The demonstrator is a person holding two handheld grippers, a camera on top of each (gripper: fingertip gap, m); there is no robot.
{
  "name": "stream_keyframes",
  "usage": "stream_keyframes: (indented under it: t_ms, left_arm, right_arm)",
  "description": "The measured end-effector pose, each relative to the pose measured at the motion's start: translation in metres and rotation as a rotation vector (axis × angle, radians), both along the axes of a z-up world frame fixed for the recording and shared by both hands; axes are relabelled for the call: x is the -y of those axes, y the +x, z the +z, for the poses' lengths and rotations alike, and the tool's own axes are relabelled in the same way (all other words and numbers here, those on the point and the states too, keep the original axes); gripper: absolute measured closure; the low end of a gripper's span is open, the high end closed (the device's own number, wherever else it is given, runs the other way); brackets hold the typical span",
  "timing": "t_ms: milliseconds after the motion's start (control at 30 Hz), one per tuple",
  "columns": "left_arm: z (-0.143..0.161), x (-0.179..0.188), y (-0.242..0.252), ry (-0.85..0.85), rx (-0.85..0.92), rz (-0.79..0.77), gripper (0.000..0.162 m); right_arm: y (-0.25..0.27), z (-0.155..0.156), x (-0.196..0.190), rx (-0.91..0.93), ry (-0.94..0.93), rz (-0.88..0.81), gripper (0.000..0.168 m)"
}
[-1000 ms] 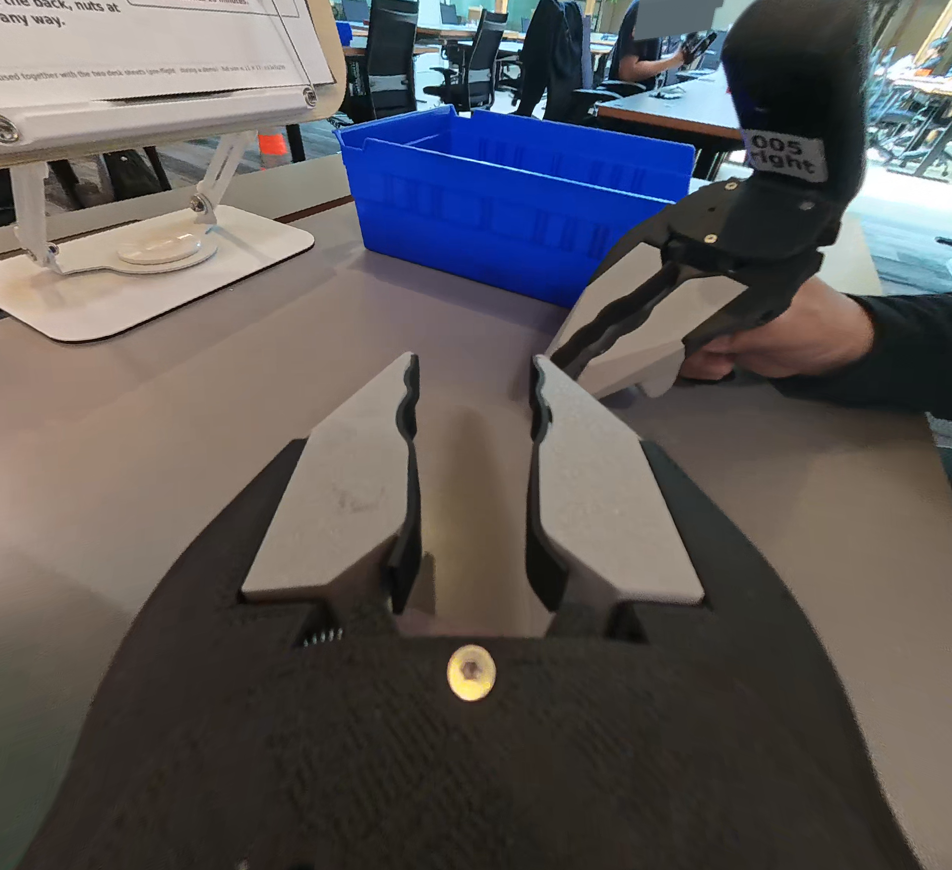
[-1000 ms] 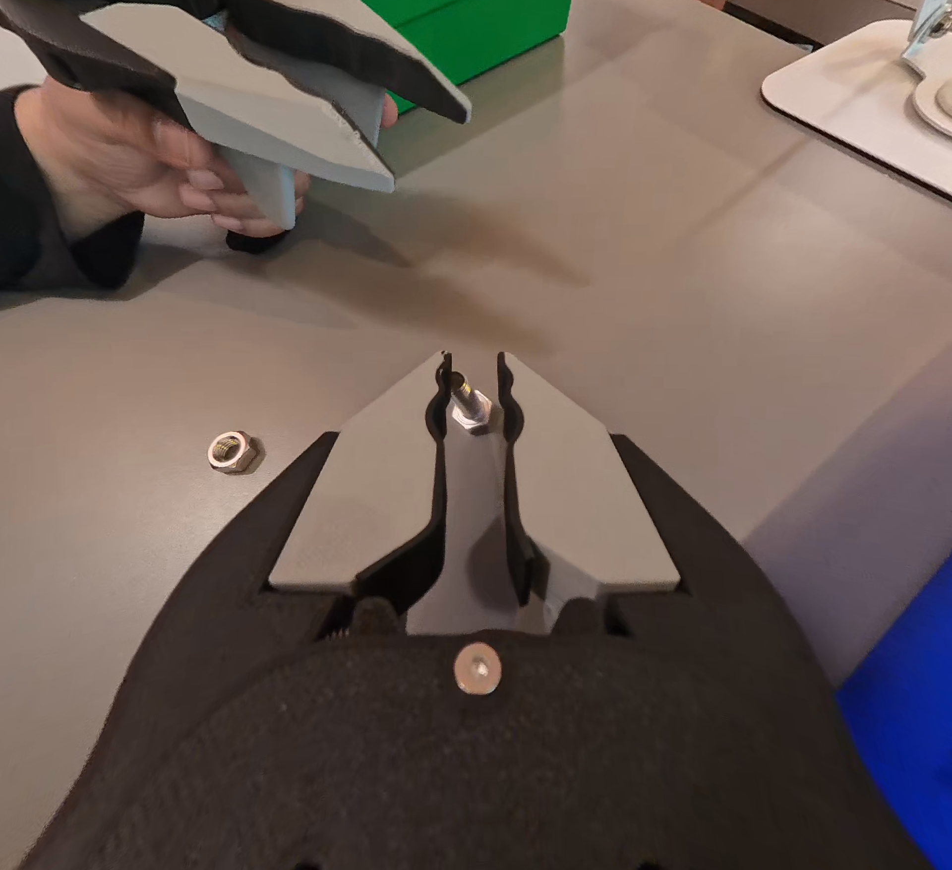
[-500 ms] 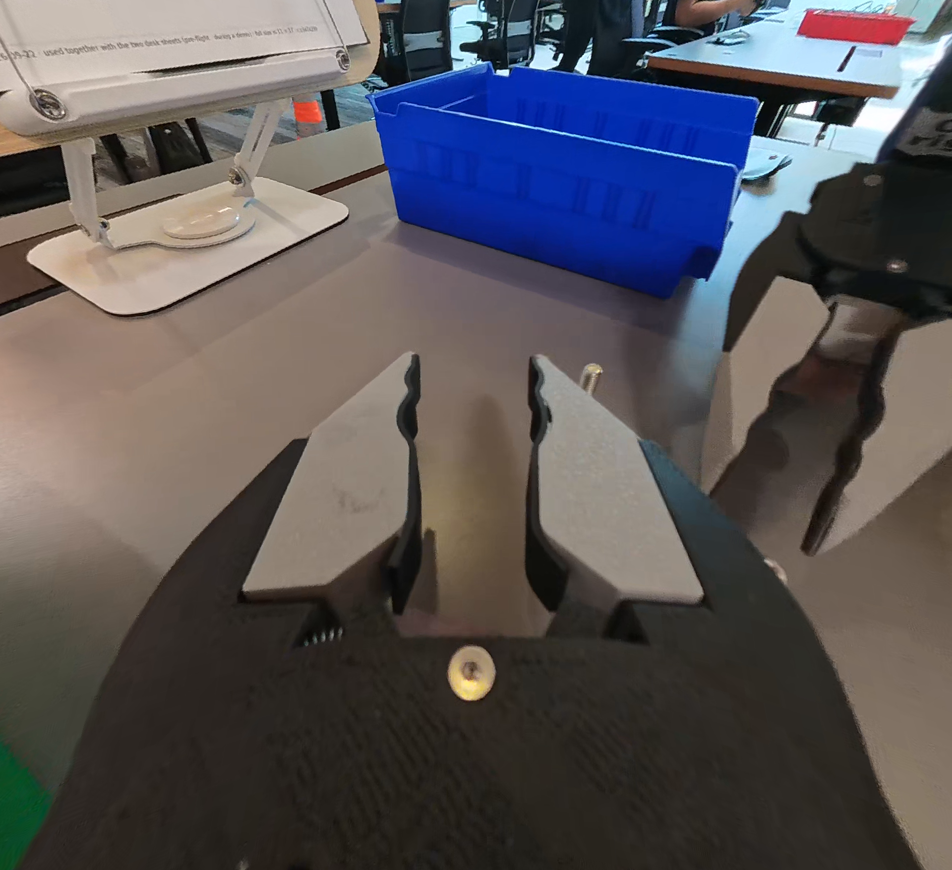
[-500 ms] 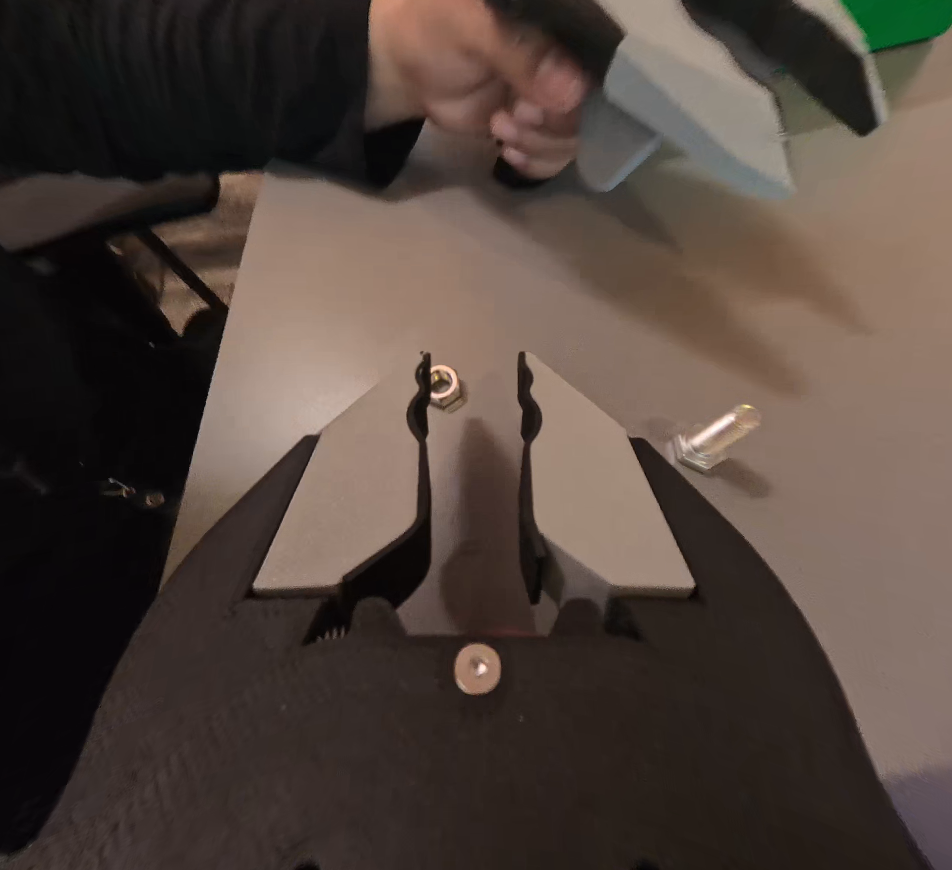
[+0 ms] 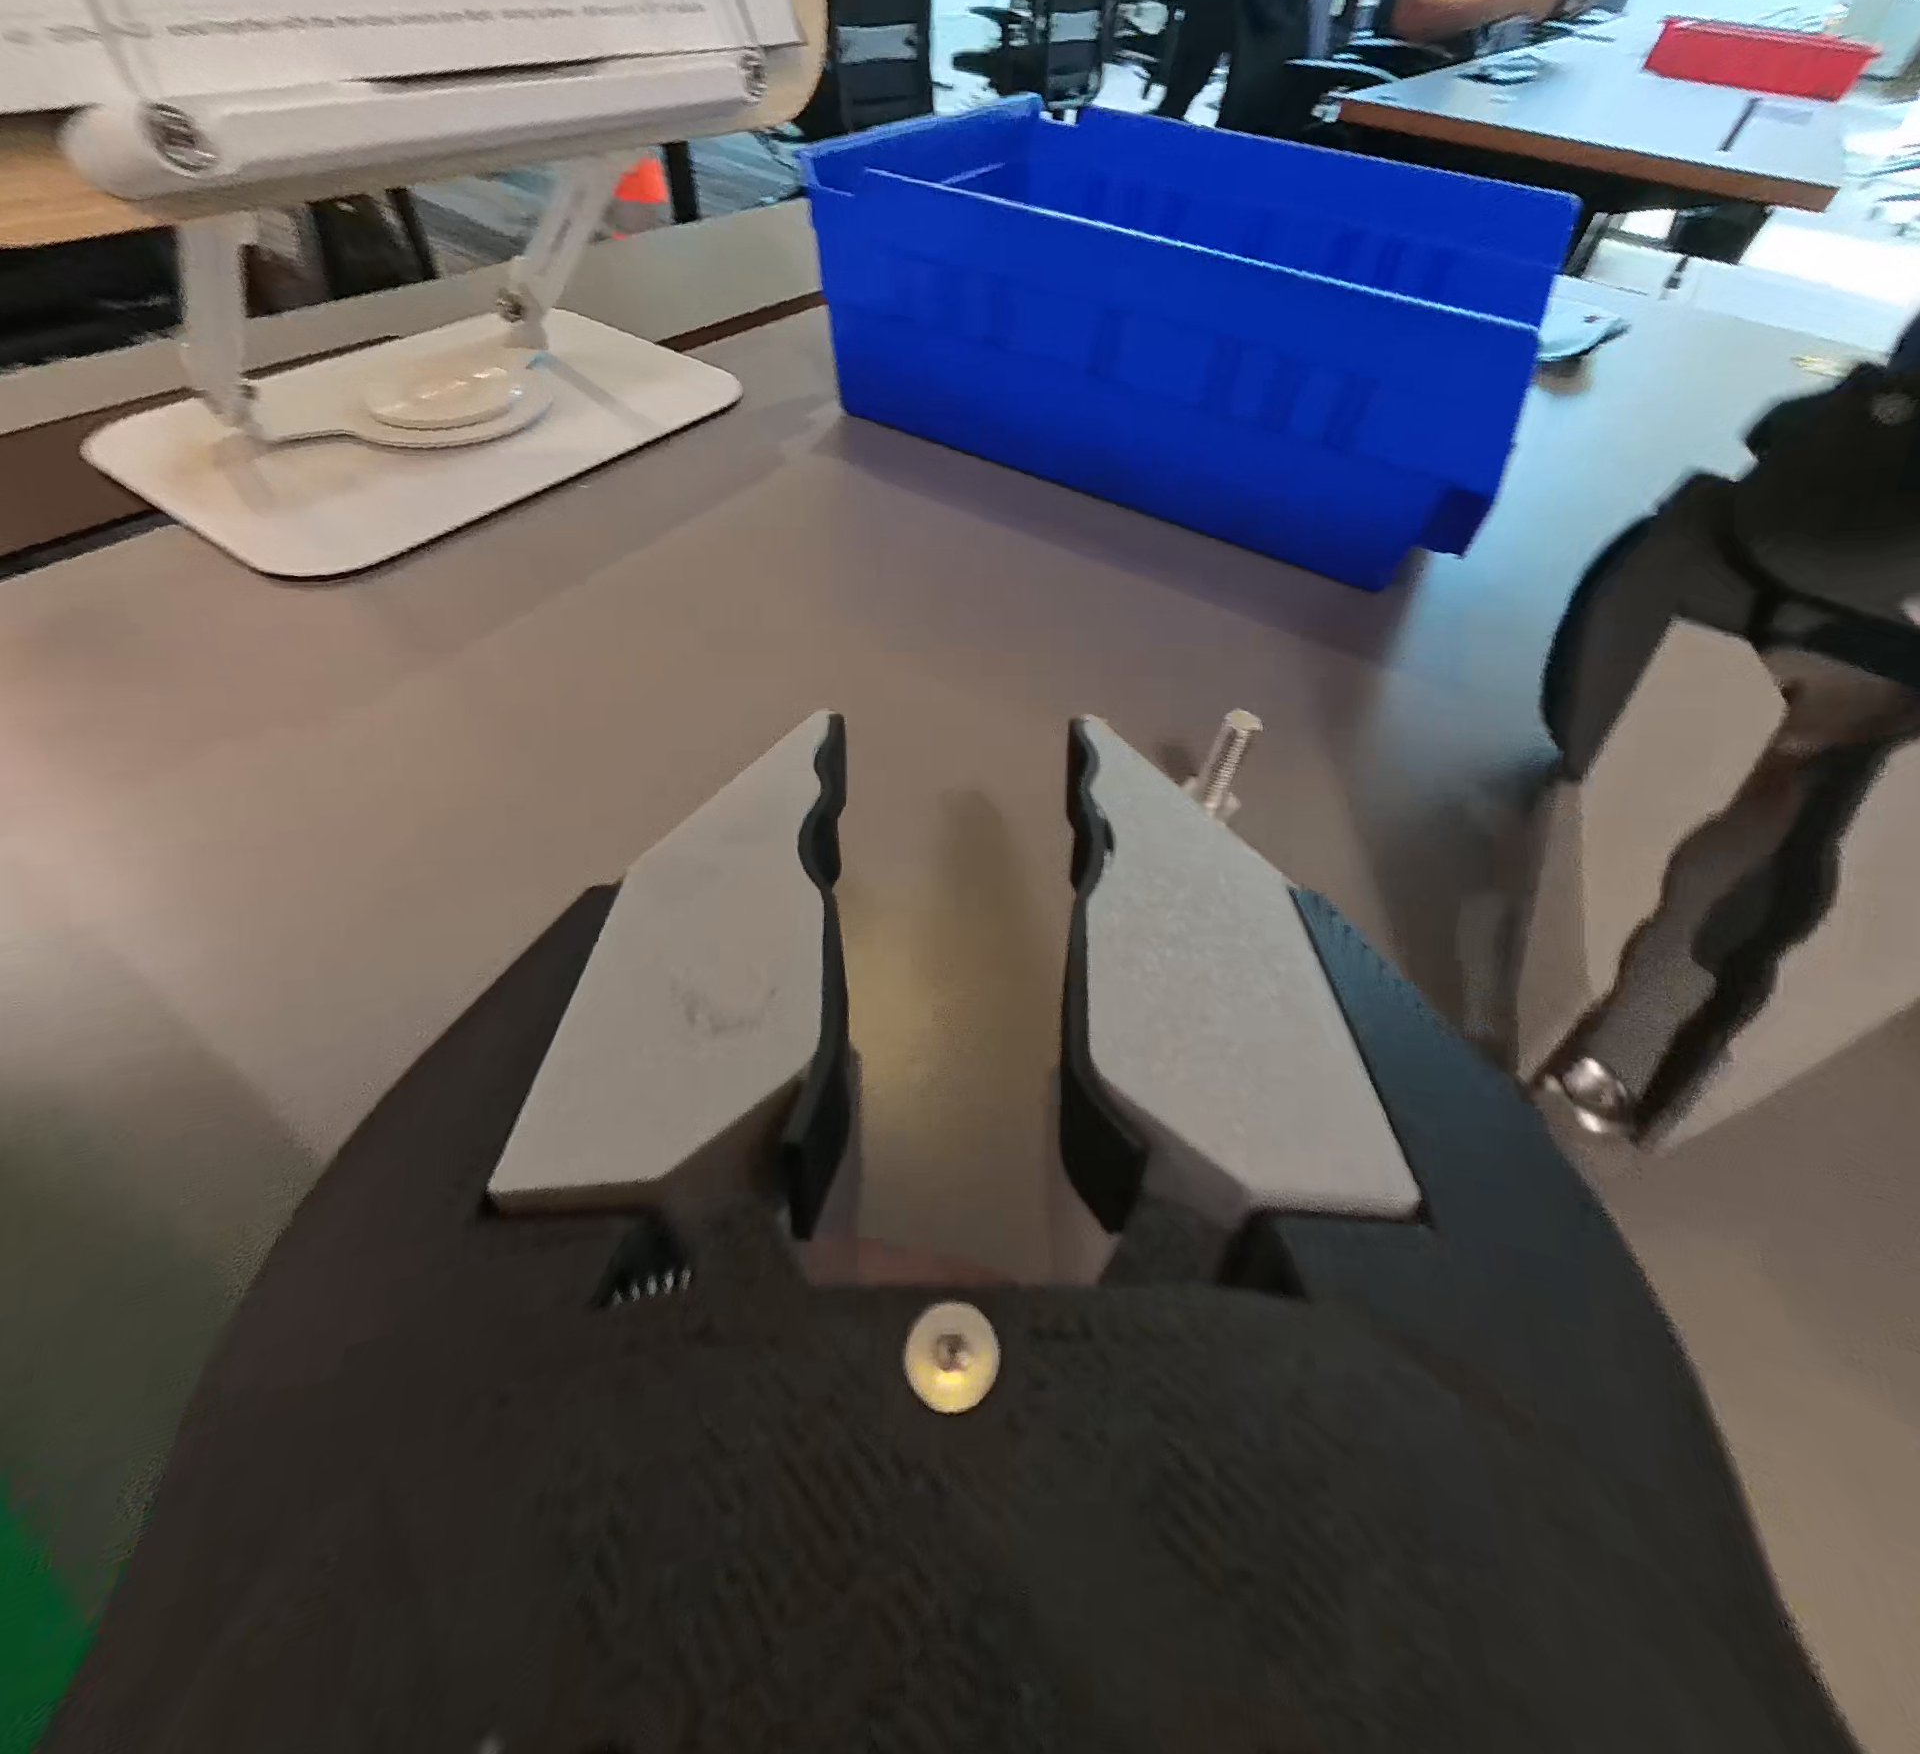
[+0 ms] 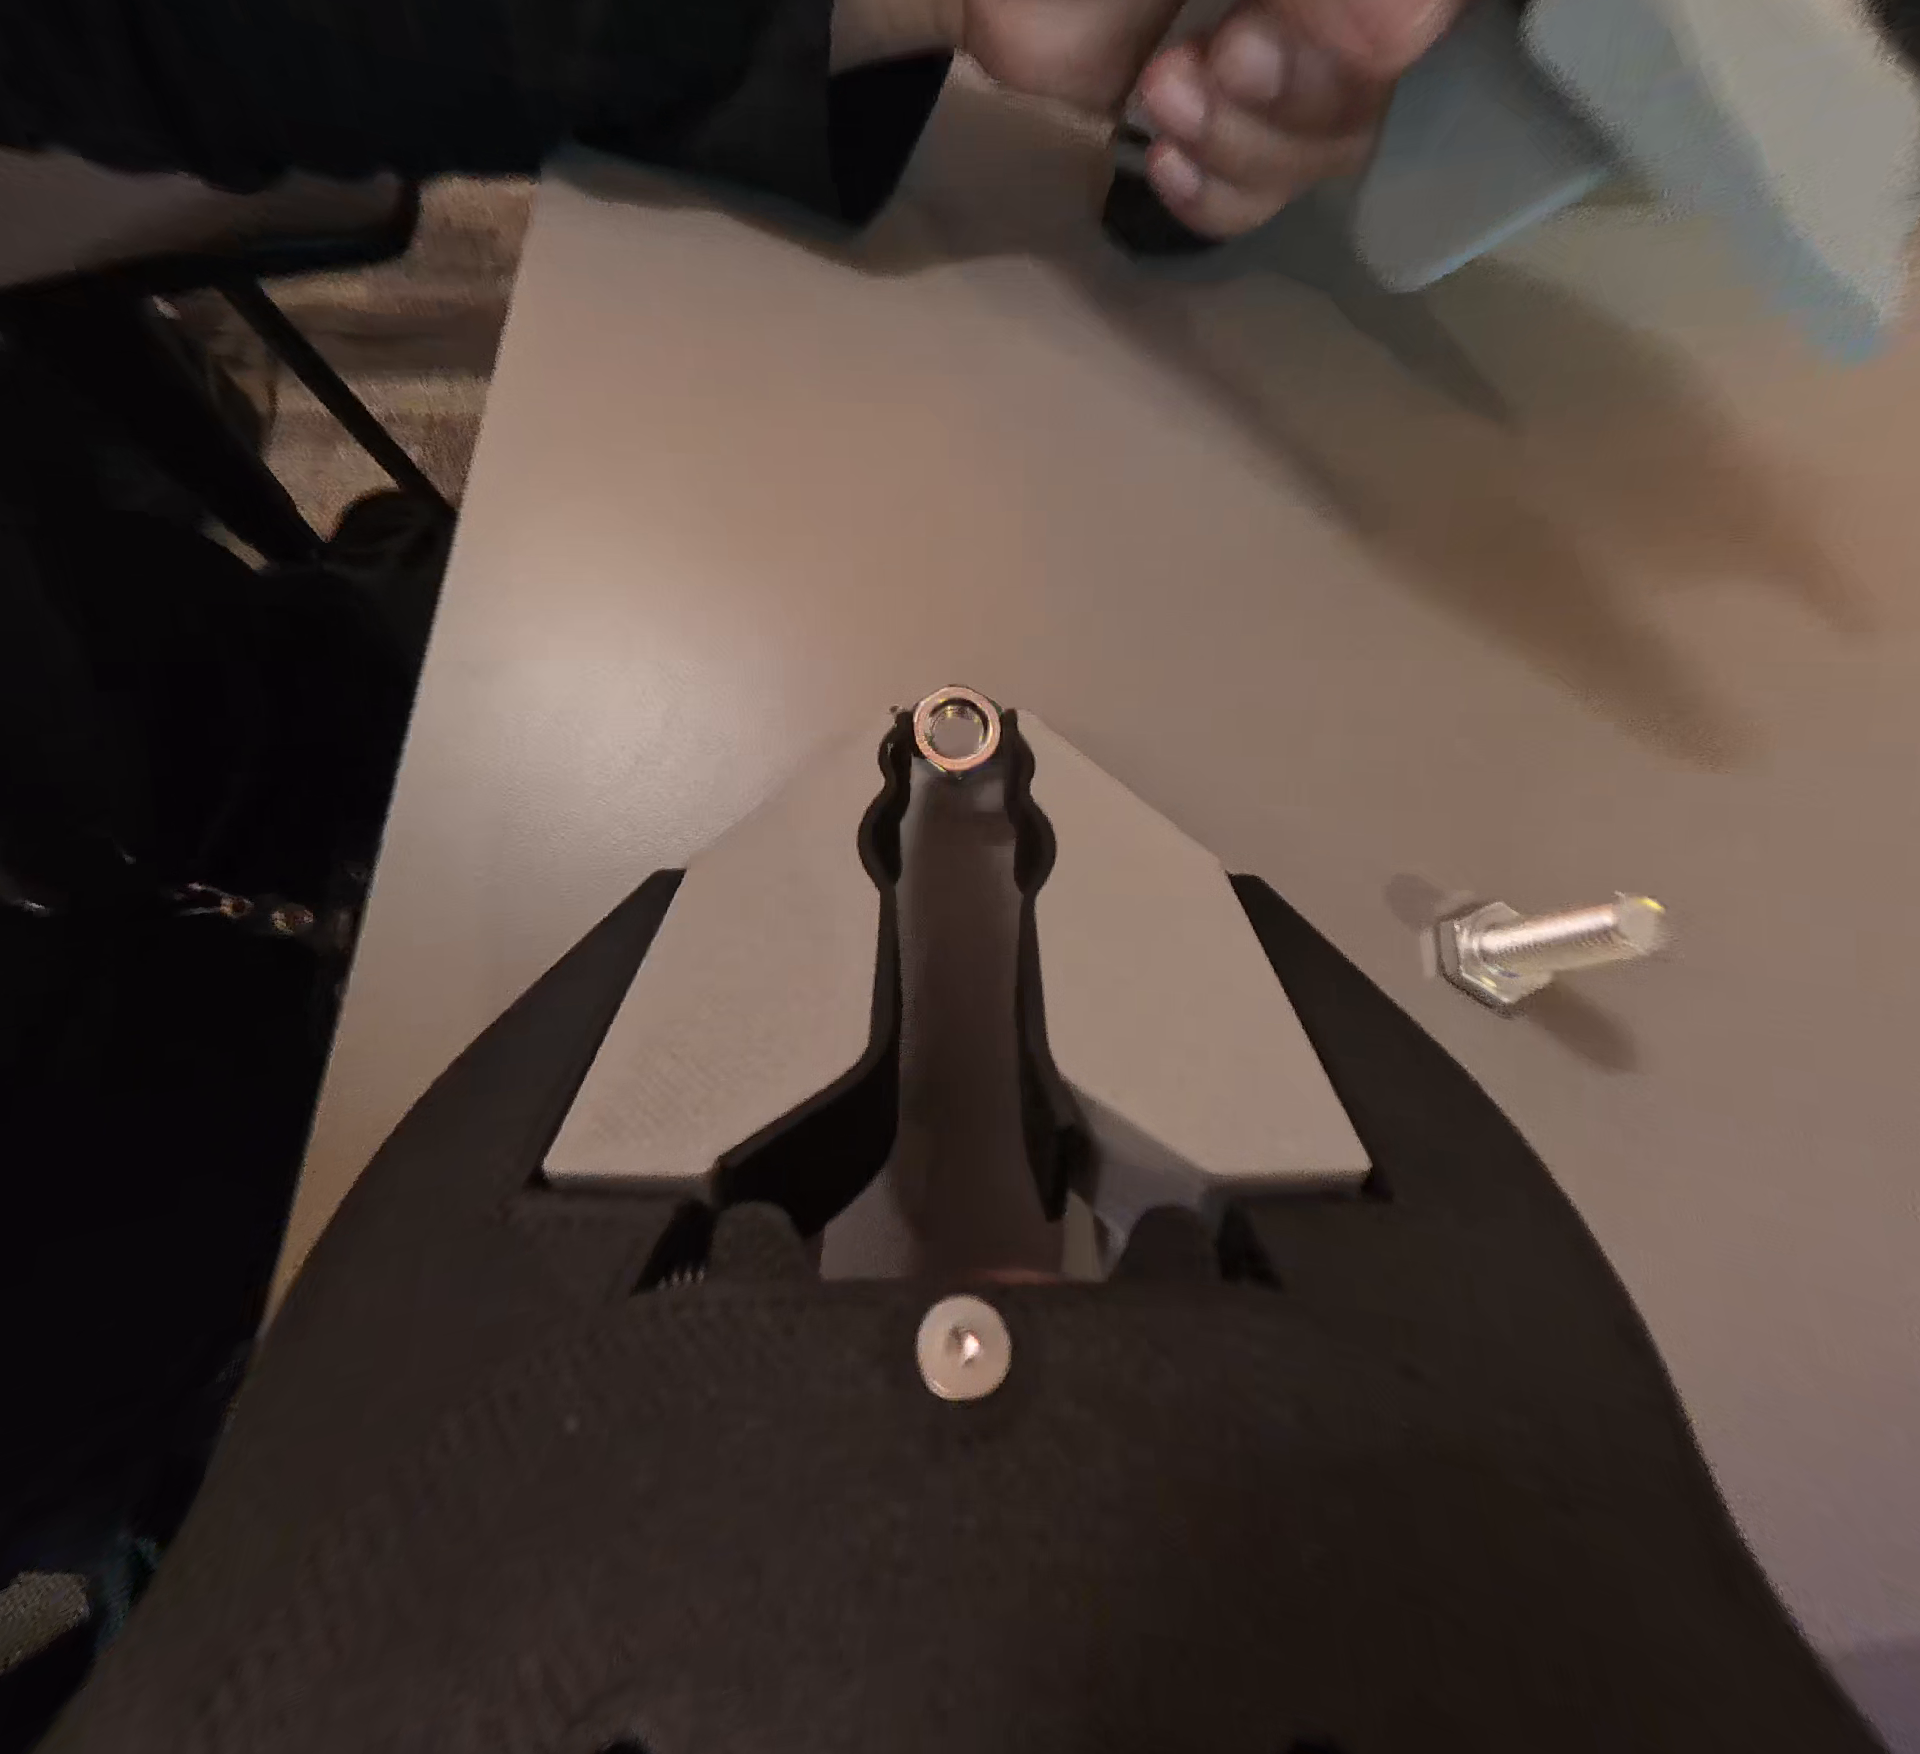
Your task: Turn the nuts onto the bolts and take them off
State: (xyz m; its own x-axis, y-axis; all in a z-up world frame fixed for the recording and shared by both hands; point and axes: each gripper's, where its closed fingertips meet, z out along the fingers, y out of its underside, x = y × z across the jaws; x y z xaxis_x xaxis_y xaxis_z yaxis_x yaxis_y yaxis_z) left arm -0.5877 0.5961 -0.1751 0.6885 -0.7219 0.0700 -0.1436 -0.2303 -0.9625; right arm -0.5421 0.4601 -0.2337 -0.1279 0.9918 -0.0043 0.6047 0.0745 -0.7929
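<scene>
My right gripper (image 6: 956, 754) is shut on a silver hex nut (image 6: 956, 736), which sits at its fingertips with its hole facing the camera. A silver bolt (image 6: 1538, 941) lies on its side on the grey table to the right of this gripper. In the left wrist view my left gripper (image 5: 956, 748) is open and empty, low over the table. The bolt (image 5: 1221, 769) shows just past its right fingertip. The right gripper (image 5: 1605, 1102) points down at the far right of that view with the nut (image 5: 1584, 1081) at its tip. The left gripper (image 6: 1621, 94) appears blurred at the top right of the right wrist view.
A blue bin (image 5: 1174, 354) stands at the back of the table. A white document stand (image 5: 416, 416) is at the back left. A green patch (image 5: 21, 1621) shows at the bottom left. The table's edge (image 6: 468, 561) runs close on the left of the nut.
My right gripper let go of the bolt, swung over to the loose nut and closed on it. My left gripper stayed open and moved so the bolt lies by its right fingertip.
</scene>
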Motion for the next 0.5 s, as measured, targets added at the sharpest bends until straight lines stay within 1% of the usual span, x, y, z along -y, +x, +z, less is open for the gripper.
stream_keyframes:
  t_ms: [100, 167, 233, 300, 367, 467, 500]
  left_arm:
    - [-0.006, 0.011, 0.013, -0.02, -0.032, -0.078, 0.121]
    - [-0.01, 0.021, 0.024, -0.018, -0.079, -0.138, 0.121]
    - [-0.019, 0.027, 0.035, 0.003, -0.167, -0.176, 0.121]
    - [-0.028, 0.034, 0.049, -0.008, -0.227, -0.249, 0.121]
    - [-0.037, 0.031, 0.062, -0.051, -0.274, -0.27, 0.12]
    - [-0.051, 0.026, 0.076, -0.061, -0.379, -0.283, 0.12]
    - [-0.055, 0.025, 0.08, -0.06, -0.405, -0.287, 0.123]
  right_arm:
    - [0.01, 0.026, -0.015, -0.108, -0.036, -0.059, 0.154]
    - [0.019, 0.052, -0.033, -0.207, -0.014, -0.14, 0.154]
    - [0.03, 0.081, -0.05, -0.338, -0.003, -0.234, 0.154]
    - [0.042, 0.101, -0.069, -0.443, -0.008, -0.335, 0.154]
    - [0.053, 0.11, -0.085, -0.501, -0.011, -0.415, 0.154]
    - [0.06, 0.118, -0.09, -0.552, -0.052, -0.435, 0.154]
    - [0.061, 0.118, -0.092, -0.558, -0.057, -0.444, 0.154]
